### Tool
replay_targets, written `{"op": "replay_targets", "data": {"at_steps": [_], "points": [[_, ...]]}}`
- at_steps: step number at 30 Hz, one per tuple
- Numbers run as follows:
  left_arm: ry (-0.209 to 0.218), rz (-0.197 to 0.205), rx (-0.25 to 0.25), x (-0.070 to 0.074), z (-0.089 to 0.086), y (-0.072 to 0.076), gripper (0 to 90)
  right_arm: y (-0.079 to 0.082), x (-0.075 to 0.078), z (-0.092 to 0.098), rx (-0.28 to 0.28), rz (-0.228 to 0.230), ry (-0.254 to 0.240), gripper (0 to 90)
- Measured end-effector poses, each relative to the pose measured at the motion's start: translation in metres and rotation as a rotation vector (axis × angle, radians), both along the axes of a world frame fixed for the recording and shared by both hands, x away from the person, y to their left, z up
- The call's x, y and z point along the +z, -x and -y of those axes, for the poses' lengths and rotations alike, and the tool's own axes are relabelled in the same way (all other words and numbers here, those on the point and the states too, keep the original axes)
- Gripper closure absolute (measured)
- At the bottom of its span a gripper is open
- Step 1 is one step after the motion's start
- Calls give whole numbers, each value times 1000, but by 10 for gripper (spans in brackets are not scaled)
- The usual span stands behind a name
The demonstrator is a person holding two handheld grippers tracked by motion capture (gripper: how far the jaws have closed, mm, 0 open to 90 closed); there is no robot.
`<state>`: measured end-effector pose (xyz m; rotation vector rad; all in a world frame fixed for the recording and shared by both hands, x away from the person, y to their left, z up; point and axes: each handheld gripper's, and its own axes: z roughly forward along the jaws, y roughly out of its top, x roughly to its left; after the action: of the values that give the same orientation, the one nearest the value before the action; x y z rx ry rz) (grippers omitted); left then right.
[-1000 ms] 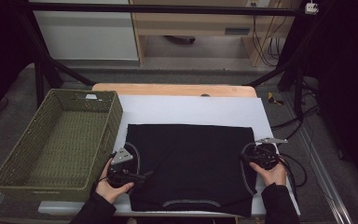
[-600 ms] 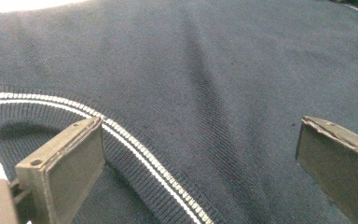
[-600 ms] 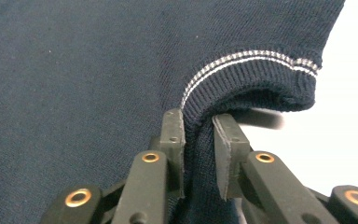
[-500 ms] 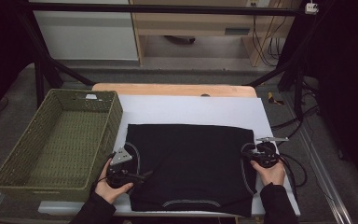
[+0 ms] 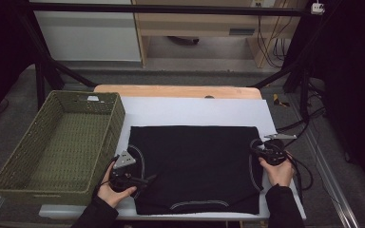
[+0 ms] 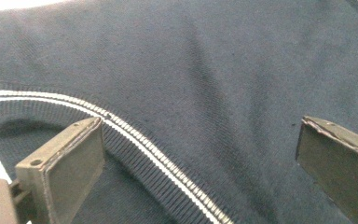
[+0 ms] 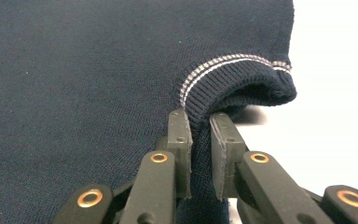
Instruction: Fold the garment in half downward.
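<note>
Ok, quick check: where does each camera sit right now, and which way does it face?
High view: above the person's side, facing forward and down on the table; forearms, both hands show.
Left gripper view: rides the left gripper, looking along its open jaws at the garment.
Right gripper view: rides the right gripper, jaws clamped on the ribbed cuff.
Shared: all three show the garment.
</note>
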<state>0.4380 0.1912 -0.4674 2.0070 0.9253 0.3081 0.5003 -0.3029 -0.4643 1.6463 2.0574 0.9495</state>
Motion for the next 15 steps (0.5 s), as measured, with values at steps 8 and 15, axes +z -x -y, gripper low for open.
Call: {"op": "replay_targets", "data": {"at_steps": [8, 15], "points": [[3, 4, -2, 1, 1, 1, 11, -2, 2, 5, -28, 11, 38, 806], [-2, 0, -7, 0, 2, 1, 12, -2, 3, 23, -66, 25, 70, 806]]}}
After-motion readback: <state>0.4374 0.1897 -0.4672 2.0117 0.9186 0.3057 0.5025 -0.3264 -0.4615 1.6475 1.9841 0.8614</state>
